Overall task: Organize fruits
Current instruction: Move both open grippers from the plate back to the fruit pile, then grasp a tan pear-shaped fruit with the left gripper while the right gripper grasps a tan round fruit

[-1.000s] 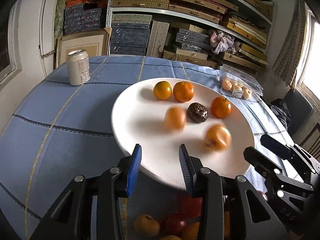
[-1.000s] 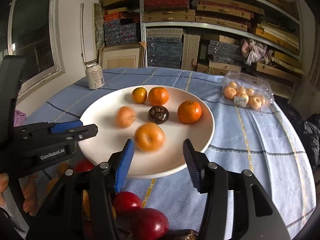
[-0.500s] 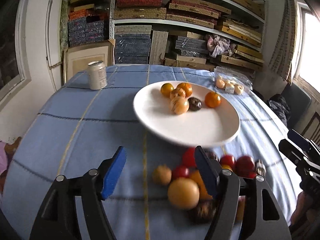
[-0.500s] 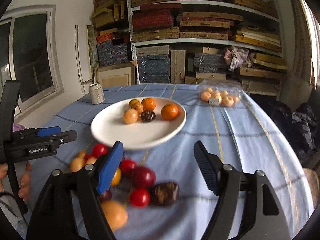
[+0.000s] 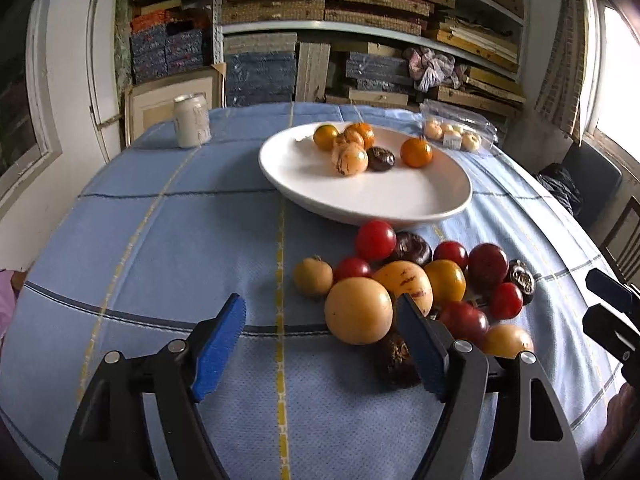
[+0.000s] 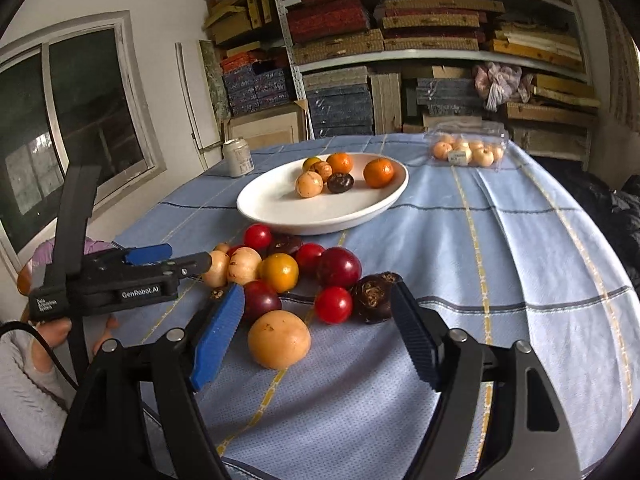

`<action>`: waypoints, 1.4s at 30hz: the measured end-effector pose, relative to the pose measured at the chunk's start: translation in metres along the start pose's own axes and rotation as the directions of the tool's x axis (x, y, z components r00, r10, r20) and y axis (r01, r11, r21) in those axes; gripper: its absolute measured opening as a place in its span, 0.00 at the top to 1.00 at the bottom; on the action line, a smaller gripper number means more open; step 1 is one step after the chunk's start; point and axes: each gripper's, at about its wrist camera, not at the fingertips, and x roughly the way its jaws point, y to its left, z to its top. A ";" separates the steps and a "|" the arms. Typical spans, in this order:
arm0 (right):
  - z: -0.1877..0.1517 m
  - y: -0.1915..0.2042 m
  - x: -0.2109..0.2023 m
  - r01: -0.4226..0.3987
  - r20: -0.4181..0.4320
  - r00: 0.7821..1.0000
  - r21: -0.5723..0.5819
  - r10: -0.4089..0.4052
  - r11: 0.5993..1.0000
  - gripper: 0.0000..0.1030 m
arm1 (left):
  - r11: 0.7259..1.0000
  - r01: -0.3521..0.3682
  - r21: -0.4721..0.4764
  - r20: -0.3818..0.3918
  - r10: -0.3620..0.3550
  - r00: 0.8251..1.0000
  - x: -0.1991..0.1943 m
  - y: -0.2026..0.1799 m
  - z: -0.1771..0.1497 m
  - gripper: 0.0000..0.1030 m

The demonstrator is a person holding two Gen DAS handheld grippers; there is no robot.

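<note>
Both tools are spread wide and grasp nothing. The left tool [image 5: 320, 336] hovers low over the table [image 5: 160, 240], at the near edge of a heap of loose fruit [image 5: 416, 280]. A big yellow fruit [image 5: 358, 311] sits just inside its right finger, touching neither pad as far as the view shows. A dark fruit [image 5: 394, 356] lies partly hidden behind that finger.

The right tool [image 6: 316, 332] hangs over the same heap from the other side. An orange-yellow fruit [image 6: 279, 339] lies between its fingers, apart from both. A red tomato [image 6: 333, 304] and a dark wrinkled fruit [image 6: 372, 298] lie just beyond it.

The heap rests on the blue cloth, right next to the near rim of the white plate [image 6: 280, 208]. The plate holds six fruits toward its far side: oranges [image 6: 378, 173], pale speckled ones [image 6: 309, 184] and a dark one [image 6: 340, 182].

A can [image 5: 191, 121] stands at the table's far left. A clear pack of pale fruit [image 6: 466, 150] lies at the far right.
</note>
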 end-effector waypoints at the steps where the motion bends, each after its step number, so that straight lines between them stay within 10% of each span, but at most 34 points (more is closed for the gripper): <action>1: 0.002 -0.003 0.002 -0.001 -0.006 1.000 0.007 0.001 1.000 0.29 | 1.000 0.003 0.003 -0.008 -0.003 1.000 0.003 -0.001 0.000 0.24; 9: 0.004 -0.005 0.005 -0.007 -0.023 1.000 0.019 0.007 1.000 0.29 | 1.000 0.027 0.000 -0.044 -0.027 0.999 0.020 0.000 0.004 0.30; 14: 0.003 -0.007 0.008 -0.009 -0.035 0.999 0.028 0.010 1.000 0.29 | 0.998 0.060 -0.026 -0.077 -0.062 0.995 0.028 0.006 0.003 0.59; 42: -0.007 0.019 0.038 -0.099 -0.207 0.975 -0.076 0.082 0.992 0.39 | 0.994 0.097 -0.041 -0.075 -0.100 0.992 -0.003 0.013 -0.022 0.66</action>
